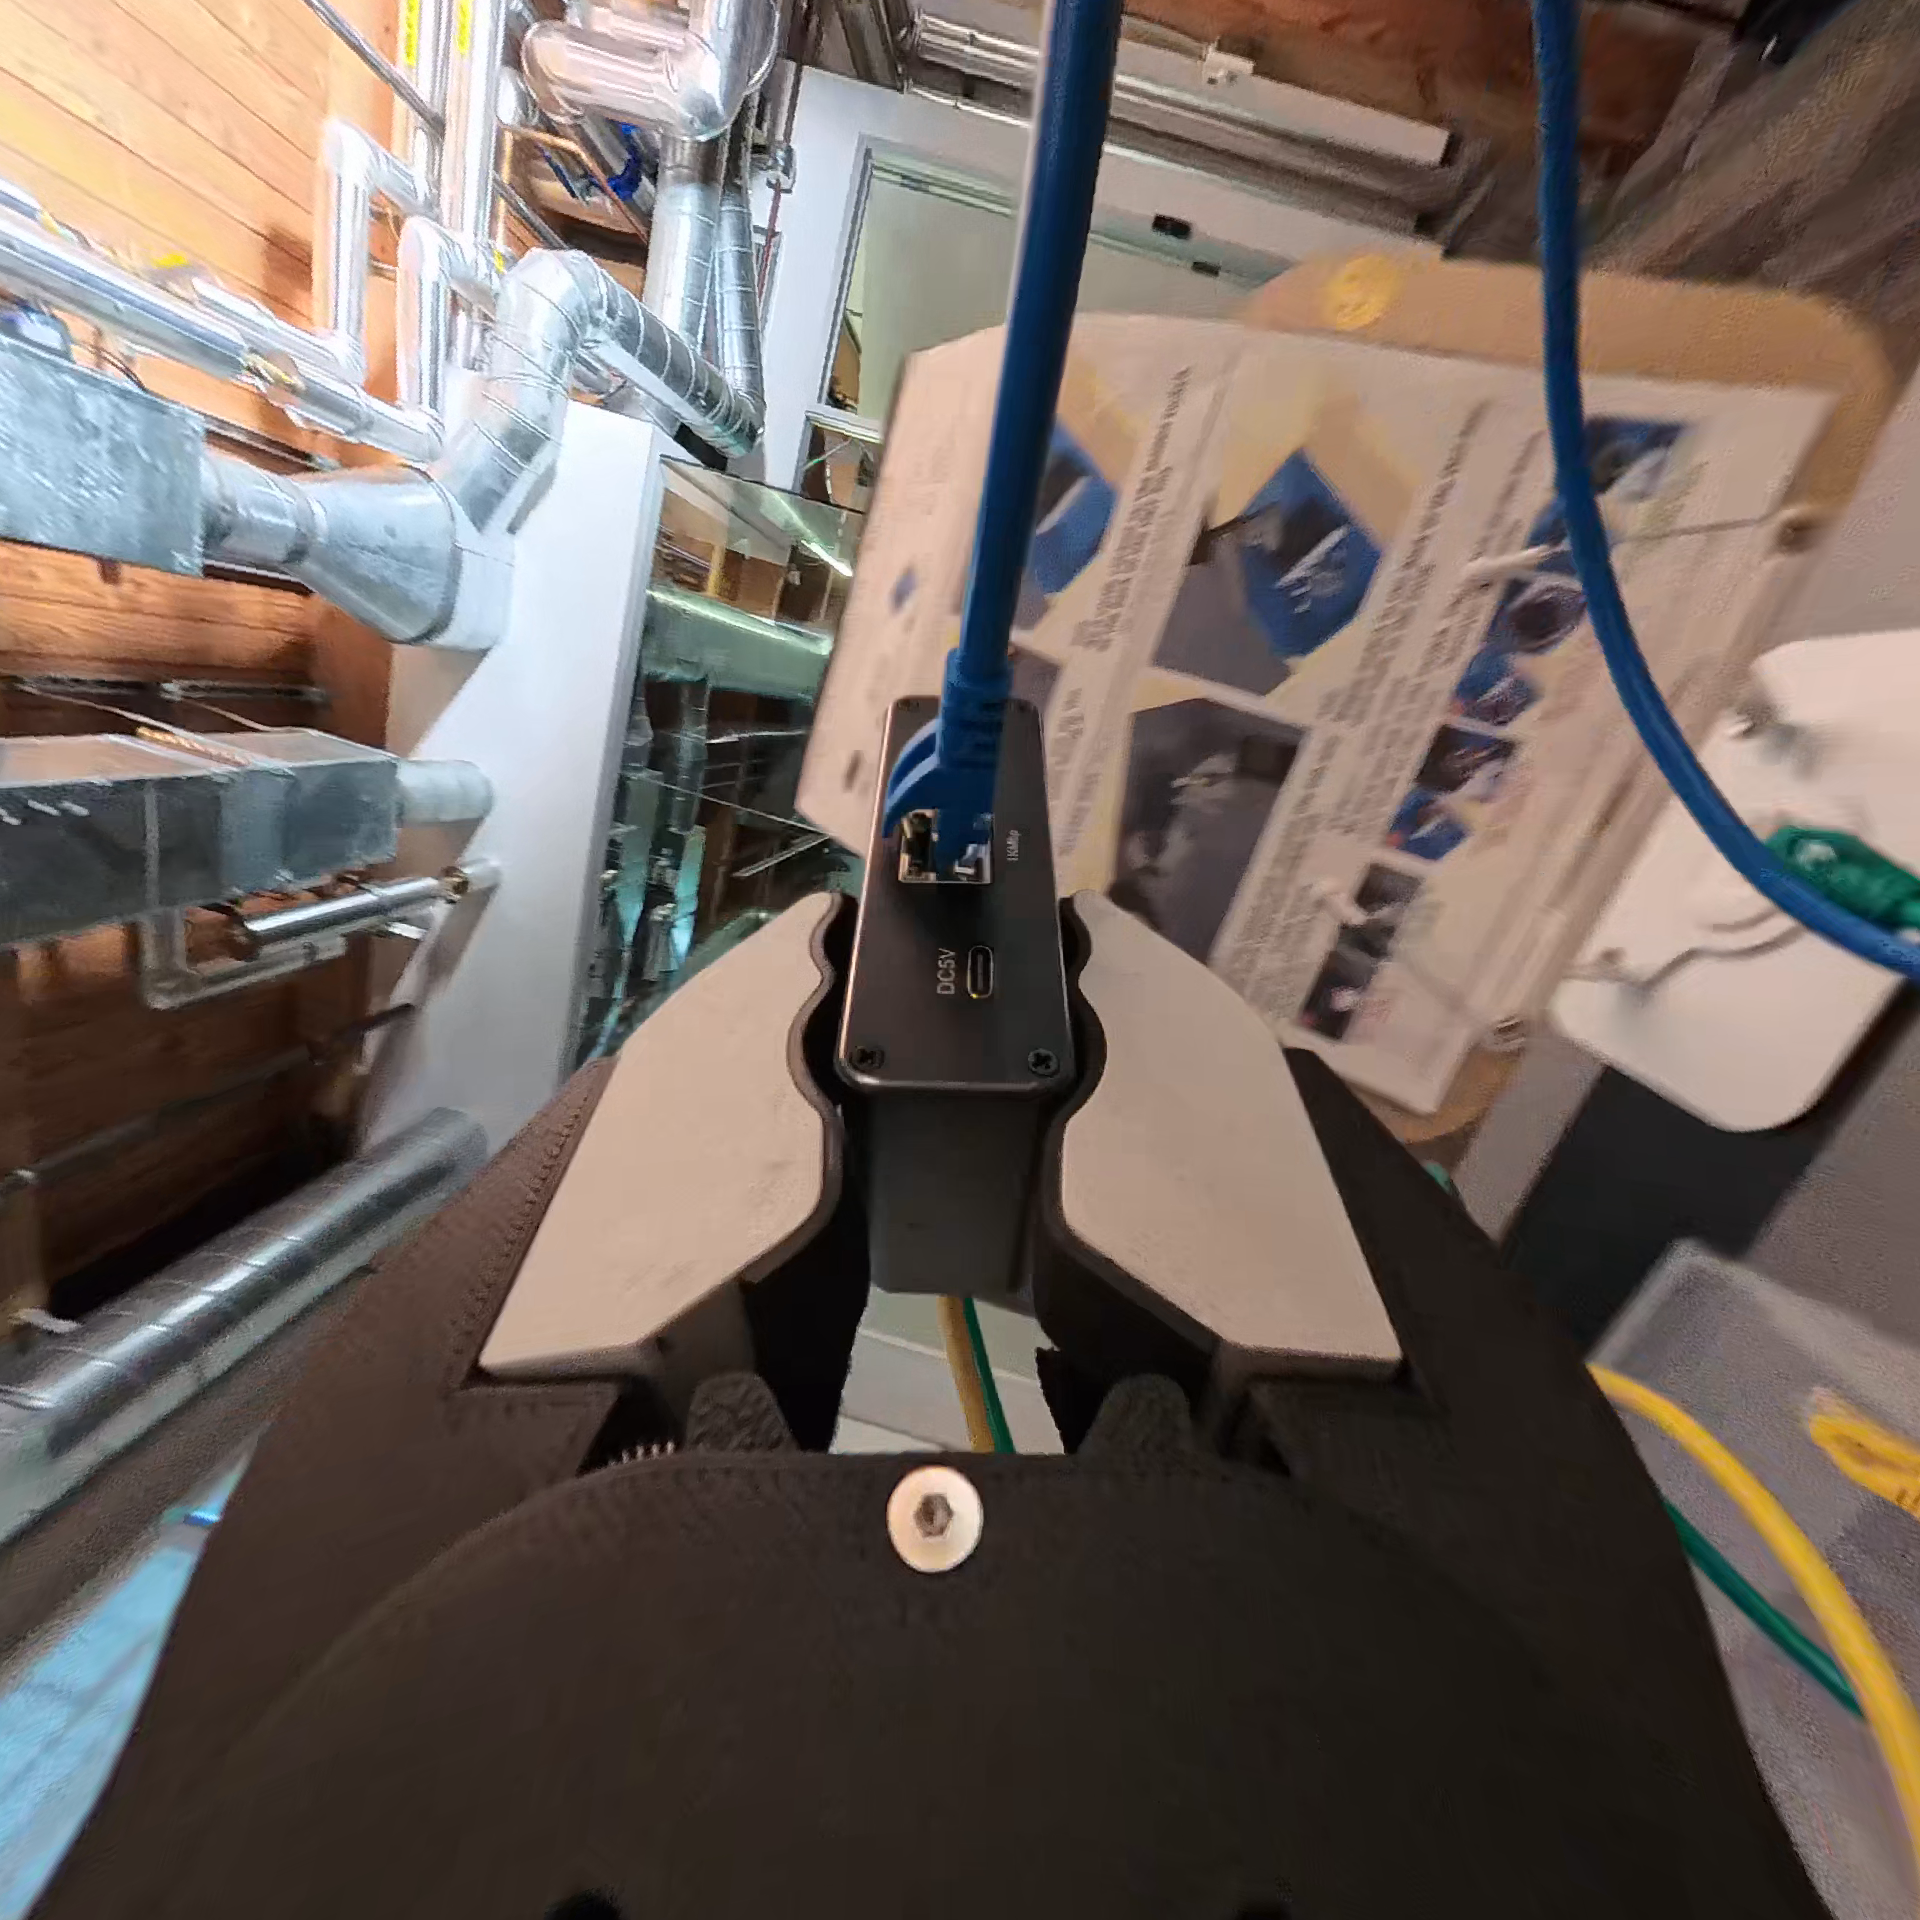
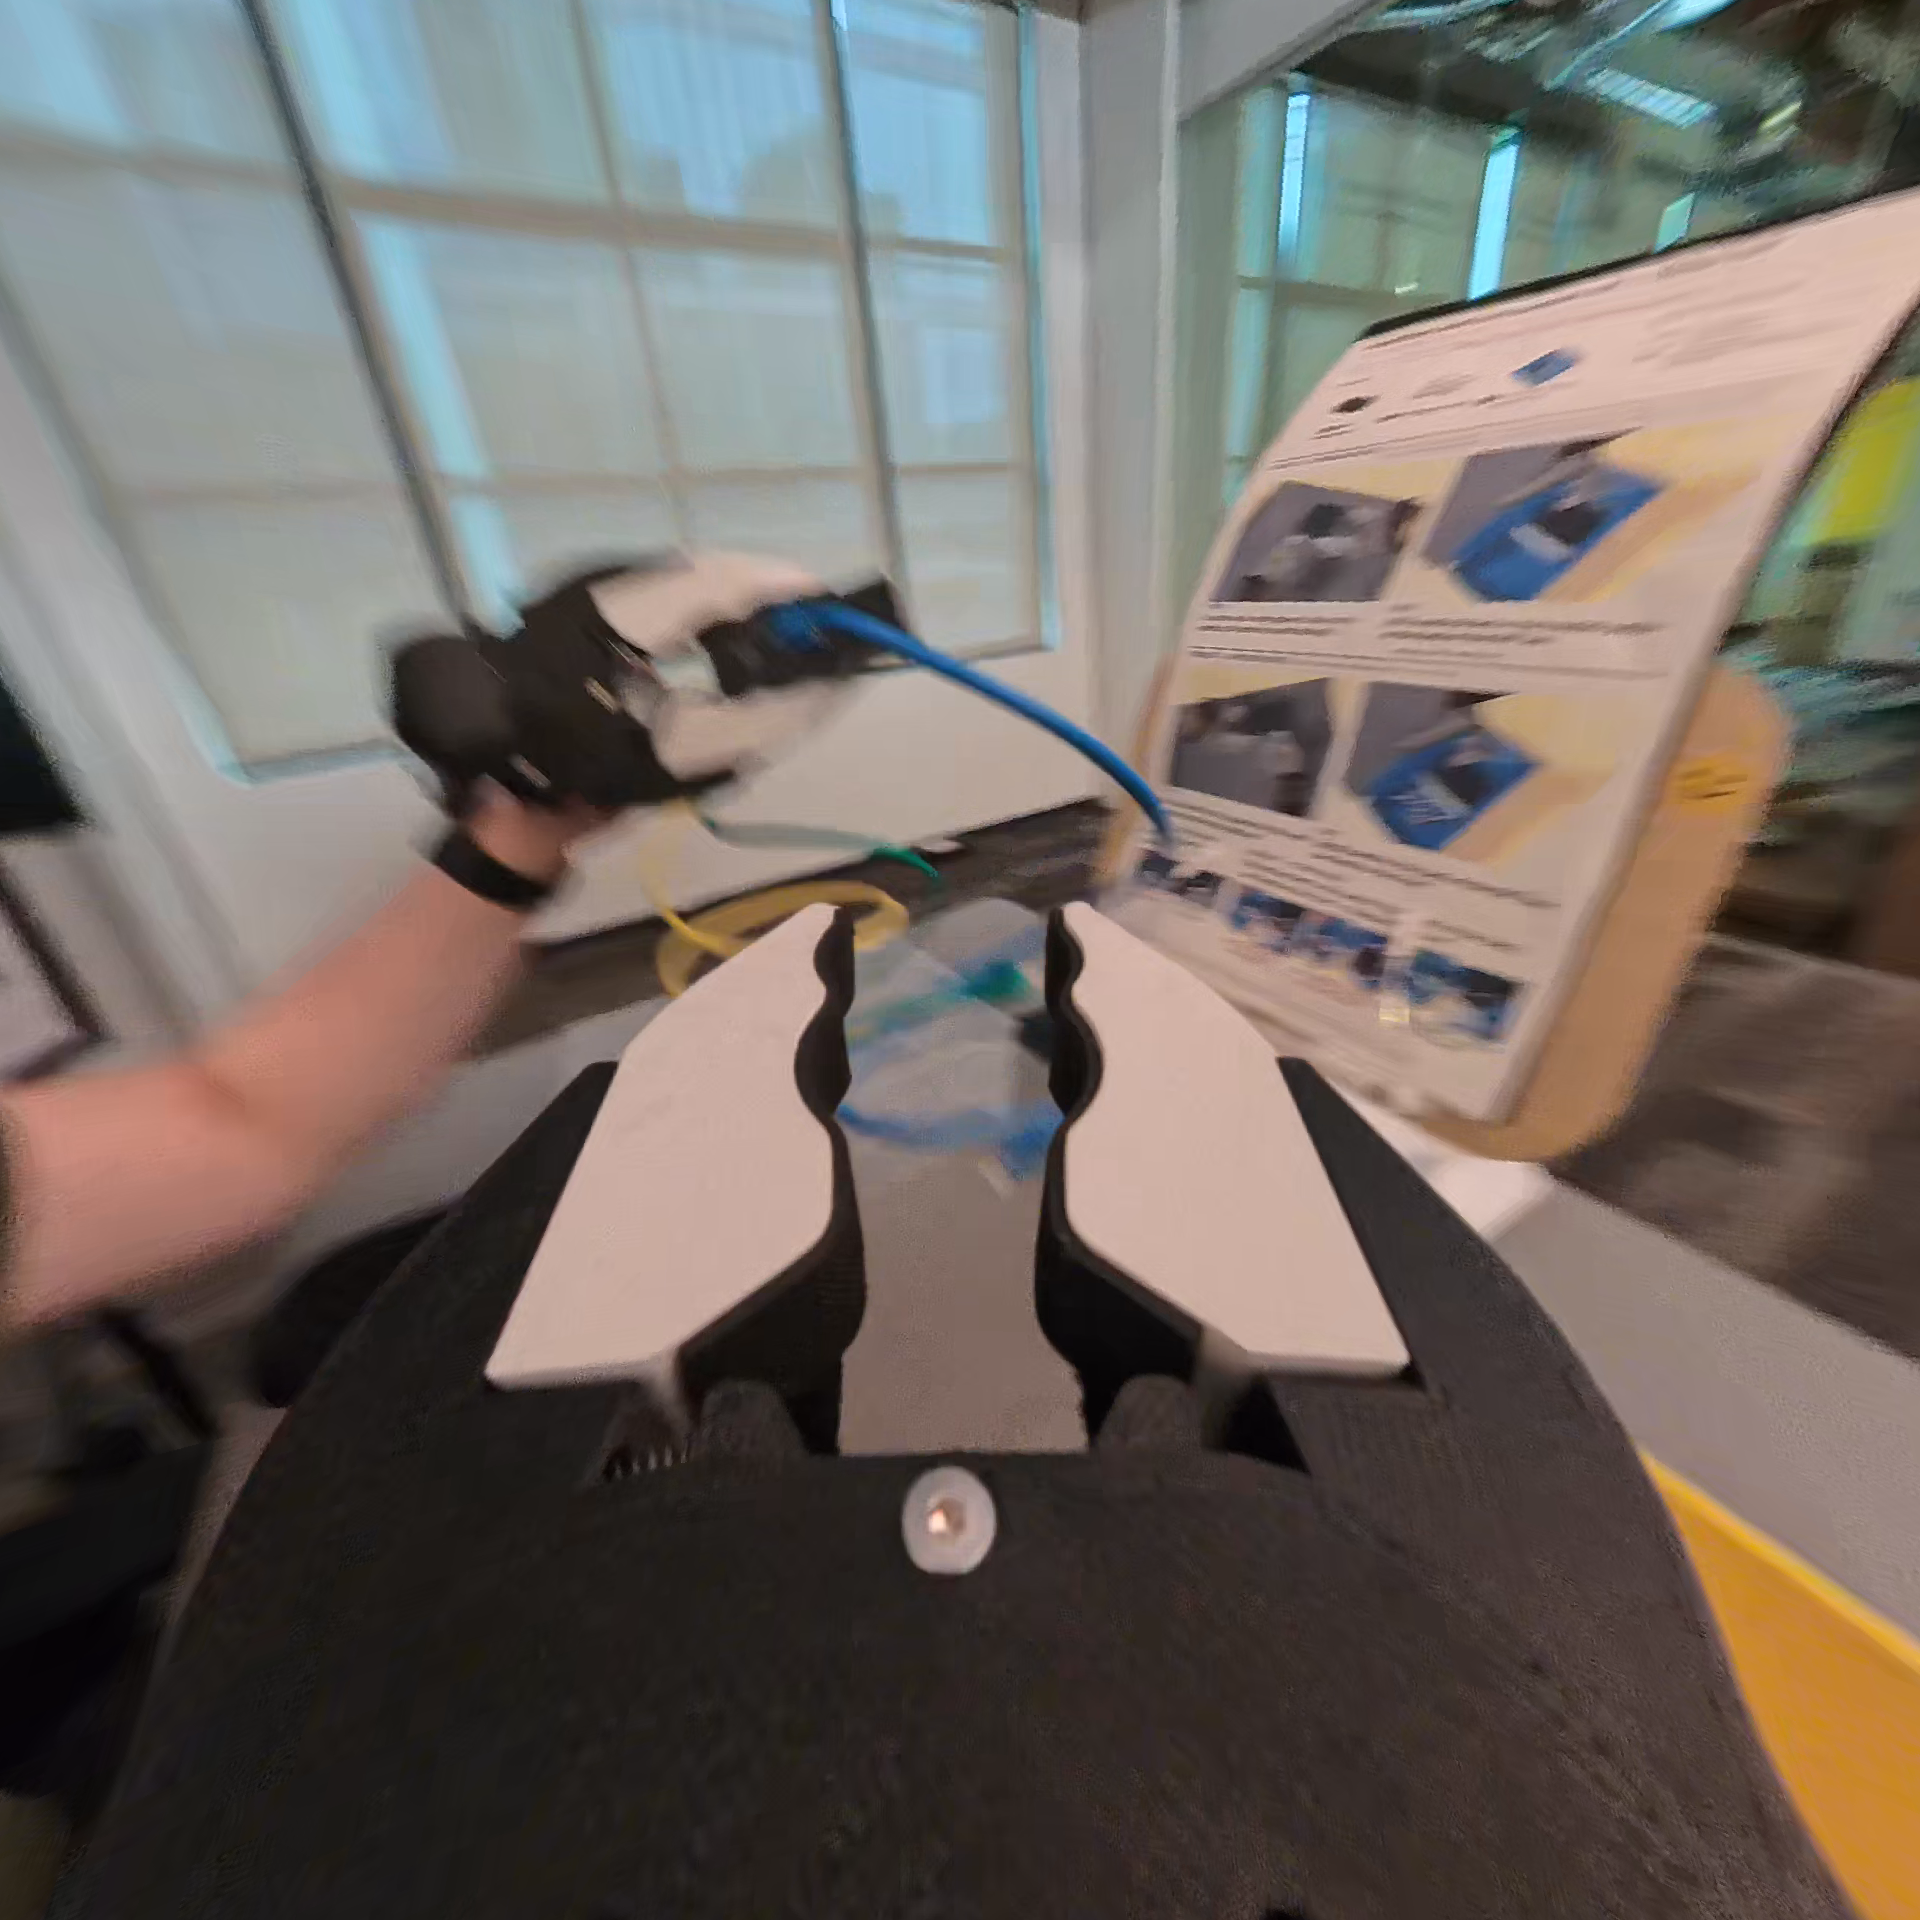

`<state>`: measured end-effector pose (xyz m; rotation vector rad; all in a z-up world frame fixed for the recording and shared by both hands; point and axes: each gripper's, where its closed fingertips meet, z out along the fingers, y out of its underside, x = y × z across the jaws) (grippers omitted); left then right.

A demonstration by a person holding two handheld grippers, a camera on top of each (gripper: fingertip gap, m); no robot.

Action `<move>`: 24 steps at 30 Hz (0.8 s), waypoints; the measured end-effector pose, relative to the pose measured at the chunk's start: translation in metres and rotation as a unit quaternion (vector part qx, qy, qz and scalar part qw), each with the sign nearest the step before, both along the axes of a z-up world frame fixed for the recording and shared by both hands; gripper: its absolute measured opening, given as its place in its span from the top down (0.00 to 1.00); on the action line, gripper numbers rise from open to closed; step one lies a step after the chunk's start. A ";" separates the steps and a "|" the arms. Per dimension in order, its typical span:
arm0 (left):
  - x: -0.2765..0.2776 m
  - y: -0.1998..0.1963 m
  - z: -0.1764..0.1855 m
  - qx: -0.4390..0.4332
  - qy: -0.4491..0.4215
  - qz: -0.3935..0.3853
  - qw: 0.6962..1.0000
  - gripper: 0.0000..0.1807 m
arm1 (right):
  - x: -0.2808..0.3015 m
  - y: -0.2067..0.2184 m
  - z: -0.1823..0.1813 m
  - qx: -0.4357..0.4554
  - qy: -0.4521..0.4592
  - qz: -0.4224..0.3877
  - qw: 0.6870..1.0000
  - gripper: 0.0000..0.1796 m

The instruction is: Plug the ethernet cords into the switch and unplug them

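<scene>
My left gripper point(image 1: 951, 920) is shut on a small black switch point(image 1: 956, 987) and holds it in the air. A blue ethernet cord point(image 1: 1039, 343) is plugged into a port on the switch's end face and runs up out of view. In the right wrist view the left gripper point(image 2: 769, 665) shows far left, blurred, with the switch point(image 2: 805, 639) and the blue cord point(image 2: 997, 691) arcing down to the right. My right gripper point(image 2: 951, 925) is open and empty, above a clear bin point(image 2: 935, 1029) with blue and green cords.
A tilted instruction board point(image 1: 1340, 665) point(image 2: 1455, 675) stands behind. A yellow cord point(image 1: 1787, 1558) and a green cord point(image 1: 1756, 1621) hang at lower right. A green plug point(image 1: 1849, 873) lies on a white panel. A person's forearm point(image 2: 239, 1091) reaches in from the left. The gap from one gripper's tips to the other's is roughly 25 cm.
</scene>
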<state>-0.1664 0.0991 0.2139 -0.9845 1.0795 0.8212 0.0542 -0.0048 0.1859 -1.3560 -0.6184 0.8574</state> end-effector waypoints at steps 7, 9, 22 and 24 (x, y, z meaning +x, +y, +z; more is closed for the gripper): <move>0.052 -0.006 -0.098 -0.033 0.026 -0.039 0.998 0.80 | -0.070 -0.012 -0.024 -0.035 0.014 0.160 0.986 0.81; 0.053 -0.007 -0.105 -0.029 0.008 -0.036 0.999 0.80 | -0.082 -0.007 -0.037 0.010 -0.043 0.132 0.990 0.87; 0.039 0.011 -0.131 0.037 0.053 0.008 0.998 0.80 | -0.134 0.051 -0.113 -0.300 0.166 0.132 0.930 0.85; 0.042 0.015 -0.138 0.031 0.058 0.009 0.998 0.80 | -0.137 0.058 -0.108 -0.348 0.208 0.139 0.903 0.82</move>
